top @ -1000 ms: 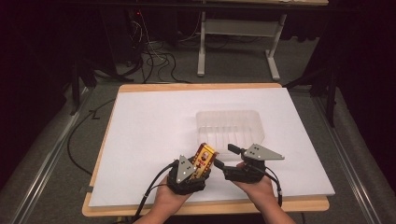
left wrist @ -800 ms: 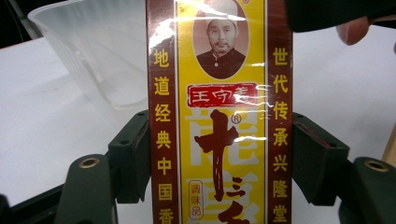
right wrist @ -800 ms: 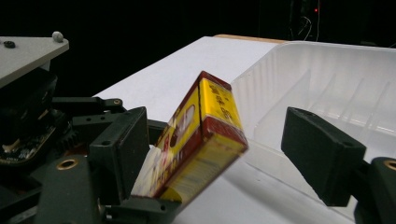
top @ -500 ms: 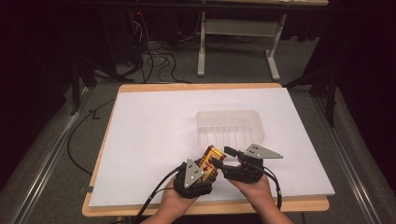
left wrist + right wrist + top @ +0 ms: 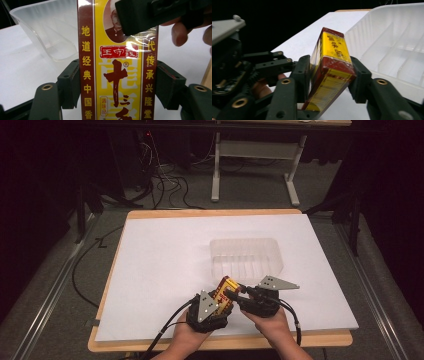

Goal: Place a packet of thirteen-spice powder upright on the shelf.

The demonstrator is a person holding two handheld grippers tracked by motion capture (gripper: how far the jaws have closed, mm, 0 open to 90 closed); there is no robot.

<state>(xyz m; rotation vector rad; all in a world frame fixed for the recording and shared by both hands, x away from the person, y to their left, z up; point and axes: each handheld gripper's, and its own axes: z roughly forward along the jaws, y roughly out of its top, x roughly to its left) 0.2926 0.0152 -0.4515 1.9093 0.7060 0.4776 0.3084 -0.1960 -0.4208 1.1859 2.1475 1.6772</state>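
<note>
A yellow and dark-red seasoning box (image 5: 226, 292) with Chinese print is held above the table's front edge, between both hands. My left gripper (image 5: 216, 303) is shut on it; in the left gripper view the black pads (image 5: 71, 83) press its two long sides around the box (image 5: 117, 75). My right gripper (image 5: 234, 295) comes in from the right and is shut on the box's upper end, its jaws pressing both sides of the box (image 5: 332, 60). A clear plastic divided tray (image 5: 245, 241) lies empty just beyond the grippers.
A white sheet (image 5: 165, 265) covers the wooden table (image 5: 220, 341). The tray's wall (image 5: 47, 32) and ribbed compartments (image 5: 397, 50) are close behind the box. Black cables (image 5: 165, 332) trail off the front edge. A desk frame (image 5: 260, 165) stands beyond.
Both hands have drawn together near the front edge. The box has shifted slightly right and nearer, and the right gripper has closed onto its upper end.
</note>
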